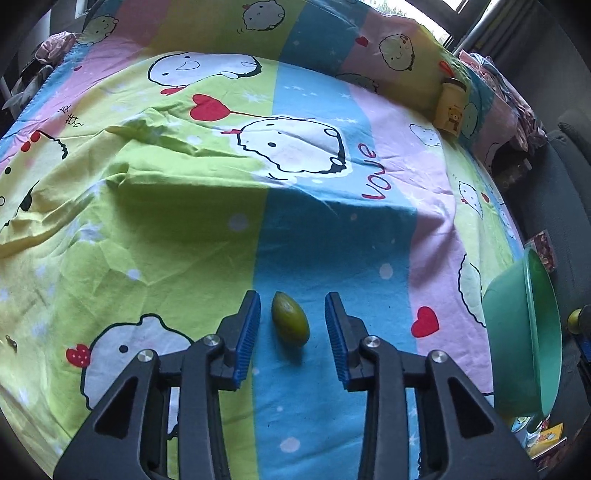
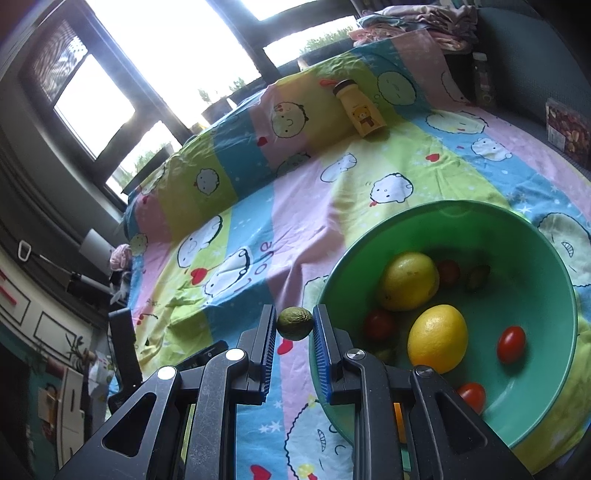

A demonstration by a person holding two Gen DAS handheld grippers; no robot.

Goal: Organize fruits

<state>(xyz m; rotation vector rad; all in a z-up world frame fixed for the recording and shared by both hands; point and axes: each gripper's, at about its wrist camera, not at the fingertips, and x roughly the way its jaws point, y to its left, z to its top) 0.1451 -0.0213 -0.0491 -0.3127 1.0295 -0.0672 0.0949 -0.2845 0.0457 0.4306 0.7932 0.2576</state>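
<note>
A small oval green fruit point(image 1: 290, 323) lies on the blue stripe of the cartoon bedsheet point(image 1: 166, 229). My left gripper point(image 1: 292, 314) stands open around it, with a gap between each blue pad and the fruit. My right gripper point(image 2: 294, 325) is shut on another small green fruit point(image 2: 294, 323), held above the sheet just left of the green bowl point(image 2: 546, 373). Inside the bowl lie two yellow lemons point(image 2: 437, 338), several red cherry tomatoes point(image 2: 511, 343) and a dark green fruit point(image 2: 477, 277). The bowl's rim point(image 1: 543, 332) shows at the right edge of the left wrist view.
A yellow bottle with a bear print point(image 2: 361, 109) lies against the raised, sheet-covered pillow at the back point(image 1: 451, 110). Folded cloth point(image 2: 417, 22) is piled at the far right. A box with a red pattern point(image 2: 567, 133) sits past the bed's right edge. Windows point(image 2: 159, 55) stand behind.
</note>
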